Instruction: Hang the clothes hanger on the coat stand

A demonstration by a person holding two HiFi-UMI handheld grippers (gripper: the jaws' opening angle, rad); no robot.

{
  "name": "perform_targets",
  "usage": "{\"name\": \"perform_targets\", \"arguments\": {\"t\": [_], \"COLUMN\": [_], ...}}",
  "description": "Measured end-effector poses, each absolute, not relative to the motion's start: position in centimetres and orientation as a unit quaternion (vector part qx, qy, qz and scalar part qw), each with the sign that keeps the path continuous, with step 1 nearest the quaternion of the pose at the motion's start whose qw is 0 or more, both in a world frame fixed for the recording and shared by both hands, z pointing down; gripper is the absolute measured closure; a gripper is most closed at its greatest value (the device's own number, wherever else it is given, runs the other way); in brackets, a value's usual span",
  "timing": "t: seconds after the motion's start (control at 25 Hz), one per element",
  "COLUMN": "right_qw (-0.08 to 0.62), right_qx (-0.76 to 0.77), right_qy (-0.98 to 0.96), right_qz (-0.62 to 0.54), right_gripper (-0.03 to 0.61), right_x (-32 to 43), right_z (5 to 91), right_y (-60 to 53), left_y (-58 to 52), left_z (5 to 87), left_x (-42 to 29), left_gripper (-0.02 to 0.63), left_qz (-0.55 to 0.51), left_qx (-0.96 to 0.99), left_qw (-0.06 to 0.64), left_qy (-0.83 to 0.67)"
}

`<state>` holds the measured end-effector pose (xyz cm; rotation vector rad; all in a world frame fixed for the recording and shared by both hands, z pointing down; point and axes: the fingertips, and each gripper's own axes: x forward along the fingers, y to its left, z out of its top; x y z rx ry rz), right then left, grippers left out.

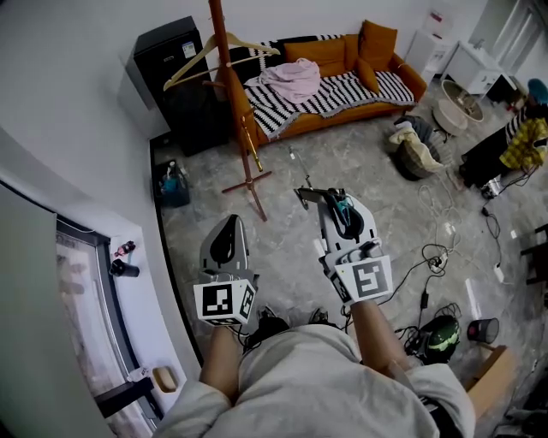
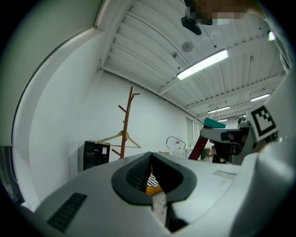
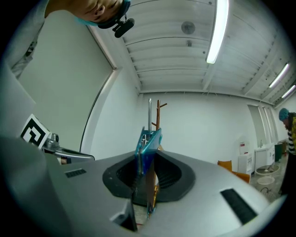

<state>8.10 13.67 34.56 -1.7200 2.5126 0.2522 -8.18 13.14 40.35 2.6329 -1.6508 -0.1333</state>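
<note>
Gripping hanger (image 3: 149,139), right tool (image 3: 146,162) outstretched

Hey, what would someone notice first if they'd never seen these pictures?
The right gripper is shut on a blue-clipped metal hanger, pointed at the brown coat stand by the wall, where a wooden hanger already hangs. Just beyond stands an orange sofa with a striped throw.

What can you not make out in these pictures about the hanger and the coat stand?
- Head view: the coat stand top, cut off by the upper edge.
- Right gripper view: the hanger shape; seen edge-on, lower part sunk in the right gripper.
- Left gripper view: the coat stand base, behind the left gripper body.
</note>
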Motion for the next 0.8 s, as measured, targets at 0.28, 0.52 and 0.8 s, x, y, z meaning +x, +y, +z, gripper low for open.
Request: {"name": "perform_targets", "arguments": {"t": [0.28,0.52,0.8], "right_qw": [0.038,0.033,0.021], "right_qx": [-0.576,-0.583,-0.58], "right_qy": [0.811,0.806,0.809], "right_qz": [0.093,0.097,0.098], "right_gripper": [0.526,0.526,0.526], "right_x": [4.6,3.1,3.6], "right_z": [34.7,34.6,35.4], "right_y": [12.6,11.9,10.0], "left_y": [12.2,11.4,9.5], "left_z": [40.9,41.5,42.8], "left_x": [-12.4,-13.8,-12.4], "left_gripper": [0.603,0.603,0.603], "left_qz": [-0.042,-0.041,-0.041], "left_qx": [0.853,0.861,0.862], "left_qw": [0.02,0.025,0.039], "left_qy": [-0.521,-0.507,-0.503]}}
